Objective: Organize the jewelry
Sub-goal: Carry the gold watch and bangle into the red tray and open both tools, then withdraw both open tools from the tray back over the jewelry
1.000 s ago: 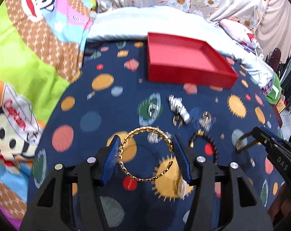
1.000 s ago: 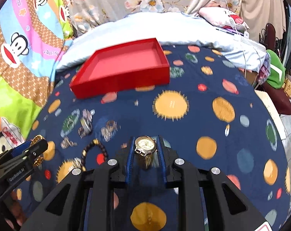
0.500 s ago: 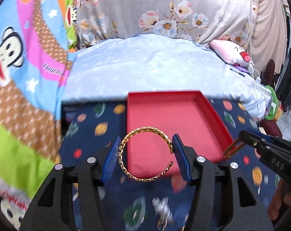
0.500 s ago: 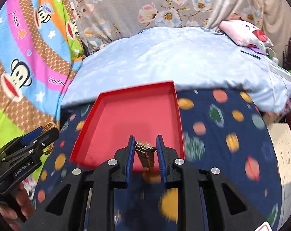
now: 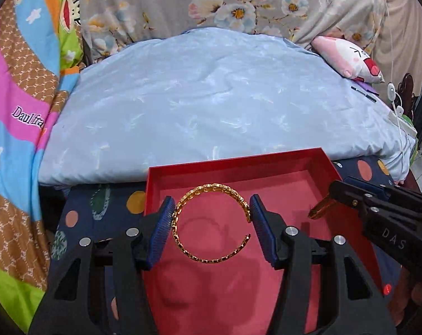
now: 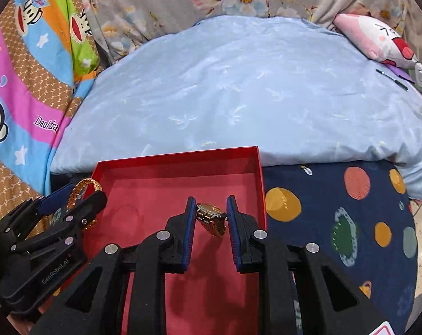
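Left wrist view shows the left gripper (image 5: 211, 223) clamped on the gold bangle (image 5: 211, 223) over the red tray (image 5: 238, 164), the right gripper (image 6: 209, 219) pinching the gold watch (image 6: 212, 219) at three o'clock — lower both near the floor, well apart, before releasing.

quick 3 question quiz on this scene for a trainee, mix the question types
1. True or false: the left gripper holds a gold bangle.
2. What does the right gripper hold? A) a beaded bracelet B) a gold watch C) nothing
3. Fill in: both grippers hang over the ___ tray.

Key: 1 true. 2 B. 3 red.
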Demonstrator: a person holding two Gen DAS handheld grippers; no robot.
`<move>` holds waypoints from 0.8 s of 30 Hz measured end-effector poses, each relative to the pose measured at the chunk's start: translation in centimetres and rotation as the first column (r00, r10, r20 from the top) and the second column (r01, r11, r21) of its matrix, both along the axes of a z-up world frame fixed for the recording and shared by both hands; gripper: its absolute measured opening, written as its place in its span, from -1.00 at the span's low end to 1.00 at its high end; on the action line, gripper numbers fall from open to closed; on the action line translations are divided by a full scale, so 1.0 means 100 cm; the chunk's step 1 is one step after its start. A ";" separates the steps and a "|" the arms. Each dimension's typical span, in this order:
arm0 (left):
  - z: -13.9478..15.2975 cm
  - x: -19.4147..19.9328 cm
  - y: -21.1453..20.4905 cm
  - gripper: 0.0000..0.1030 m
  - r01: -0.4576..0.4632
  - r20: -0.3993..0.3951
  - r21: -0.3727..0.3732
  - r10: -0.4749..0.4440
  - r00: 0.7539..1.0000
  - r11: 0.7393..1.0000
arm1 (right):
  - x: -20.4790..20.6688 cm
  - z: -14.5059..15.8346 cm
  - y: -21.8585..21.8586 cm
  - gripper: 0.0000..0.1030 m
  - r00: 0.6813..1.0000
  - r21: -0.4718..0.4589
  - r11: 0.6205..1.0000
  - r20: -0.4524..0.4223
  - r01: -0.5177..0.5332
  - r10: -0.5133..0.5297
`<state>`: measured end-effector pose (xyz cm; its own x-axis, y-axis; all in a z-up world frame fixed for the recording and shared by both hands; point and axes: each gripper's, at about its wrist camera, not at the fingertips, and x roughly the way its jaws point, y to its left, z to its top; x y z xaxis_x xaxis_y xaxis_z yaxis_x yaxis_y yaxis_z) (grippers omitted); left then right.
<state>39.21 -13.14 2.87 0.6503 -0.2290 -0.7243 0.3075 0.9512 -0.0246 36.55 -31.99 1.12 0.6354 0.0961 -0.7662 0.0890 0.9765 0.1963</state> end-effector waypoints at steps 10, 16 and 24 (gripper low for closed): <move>-0.016 0.018 -0.006 0.33 -0.039 -0.007 0.020 0.039 0.999 0.999 | 0.016 -0.013 0.001 -0.49 1.000 -0.030 1.000 0.008 -0.004 0.004; -0.012 0.002 0.005 0.46 -0.066 0.039 0.036 0.065 0.997 0.997 | 0.006 -0.021 0.004 -0.41 1.000 -0.039 0.999 -0.002 -0.013 0.013; -0.005 -0.018 0.018 0.56 -0.051 0.113 0.013 0.049 0.992 0.999 | -0.025 -0.021 0.007 -0.41 0.999 -0.070 0.997 0.021 0.035 -0.034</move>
